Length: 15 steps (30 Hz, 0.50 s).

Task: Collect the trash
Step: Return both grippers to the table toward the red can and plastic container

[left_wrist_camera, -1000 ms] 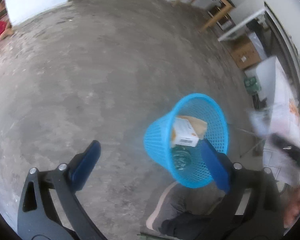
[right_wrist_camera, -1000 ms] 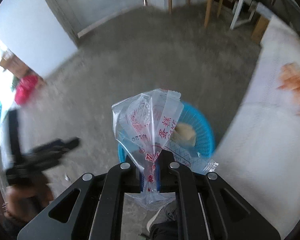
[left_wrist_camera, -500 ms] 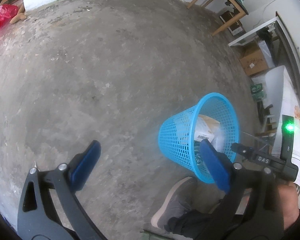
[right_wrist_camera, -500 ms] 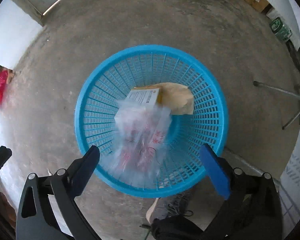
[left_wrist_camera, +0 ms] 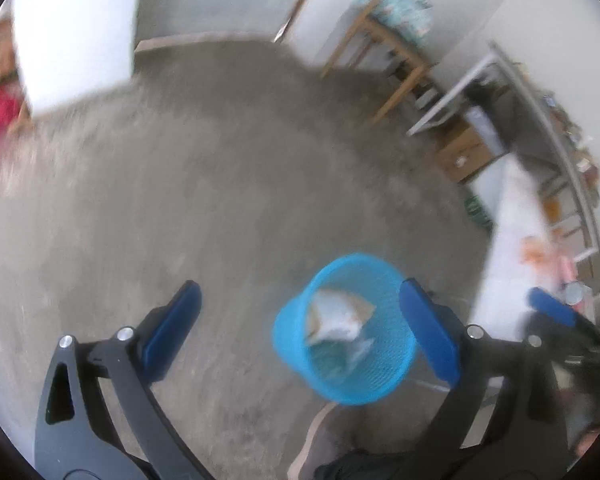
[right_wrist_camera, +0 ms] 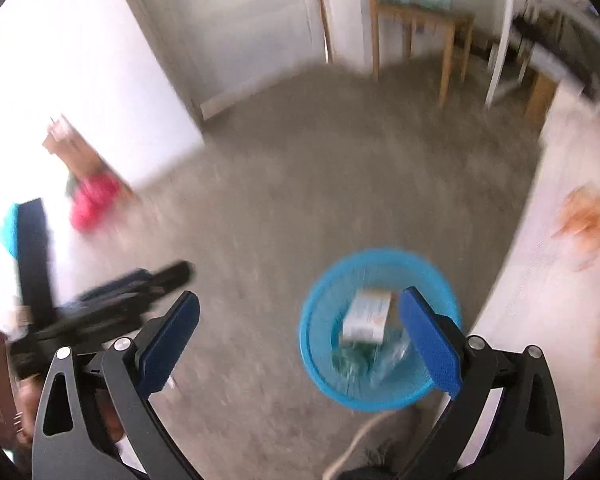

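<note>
Since half a second ago both grippers have pulled up and back from the blue basket (left_wrist_camera: 342, 334), and the plastic bag (right_wrist_camera: 390, 360) the right one dropped now lies inside it. Left wrist view: left gripper (left_wrist_camera: 300, 336) jaws wide and empty, basket just inside the right jaw with its rim touching nothing, bare concrete floor (left_wrist_camera: 220, 200) ahead and leftward. Right wrist view: right gripper (right_wrist_camera: 300, 336) jaws wide and empty, basket (right_wrist_camera: 380, 328) by the right jaw holding a small box (right_wrist_camera: 366, 316) and the bag, white tabletop edge (right_wrist_camera: 540, 240) close beyond it.

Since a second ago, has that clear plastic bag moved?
Yes. It left the right tongs, now open, and lies down inside the blue mesh plastic basket beside the small box.
</note>
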Each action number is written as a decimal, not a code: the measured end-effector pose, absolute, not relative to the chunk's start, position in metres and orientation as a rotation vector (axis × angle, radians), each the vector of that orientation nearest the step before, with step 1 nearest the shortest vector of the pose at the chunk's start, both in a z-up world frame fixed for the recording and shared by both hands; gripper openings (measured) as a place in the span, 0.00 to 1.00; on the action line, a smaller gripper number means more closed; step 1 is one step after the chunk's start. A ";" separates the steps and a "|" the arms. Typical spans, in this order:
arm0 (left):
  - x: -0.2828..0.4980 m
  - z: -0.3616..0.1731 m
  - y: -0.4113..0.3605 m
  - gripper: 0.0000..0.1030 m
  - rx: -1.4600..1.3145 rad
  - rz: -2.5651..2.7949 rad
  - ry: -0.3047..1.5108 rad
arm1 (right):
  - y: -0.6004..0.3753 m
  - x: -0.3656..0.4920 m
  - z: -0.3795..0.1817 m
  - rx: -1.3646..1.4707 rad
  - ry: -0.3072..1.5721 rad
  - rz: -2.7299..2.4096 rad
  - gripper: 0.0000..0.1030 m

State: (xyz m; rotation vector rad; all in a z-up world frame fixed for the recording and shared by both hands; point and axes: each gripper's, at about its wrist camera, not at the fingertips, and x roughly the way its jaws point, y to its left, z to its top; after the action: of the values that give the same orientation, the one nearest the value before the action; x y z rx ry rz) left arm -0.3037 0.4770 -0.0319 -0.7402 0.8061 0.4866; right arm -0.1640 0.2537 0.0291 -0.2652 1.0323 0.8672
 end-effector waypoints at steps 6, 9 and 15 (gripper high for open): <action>-0.214 0.074 0.391 0.92 -0.492 0.228 0.693 | 0.114 -0.125 0.118 -0.117 0.867 0.735 0.94; -0.154 0.108 0.321 0.92 -0.343 0.092 0.689 | 0.022 -0.089 0.124 -0.123 0.849 0.546 0.94; -0.050 0.113 0.203 0.92 -0.348 -0.165 0.733 | -0.166 0.009 0.123 -0.132 0.870 0.096 0.94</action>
State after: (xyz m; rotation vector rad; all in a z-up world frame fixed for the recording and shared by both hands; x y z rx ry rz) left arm -0.0501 0.2034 0.1128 -0.3481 0.7335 -0.1649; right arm 0.0088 -0.1658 0.1231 -0.1319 0.8704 0.0956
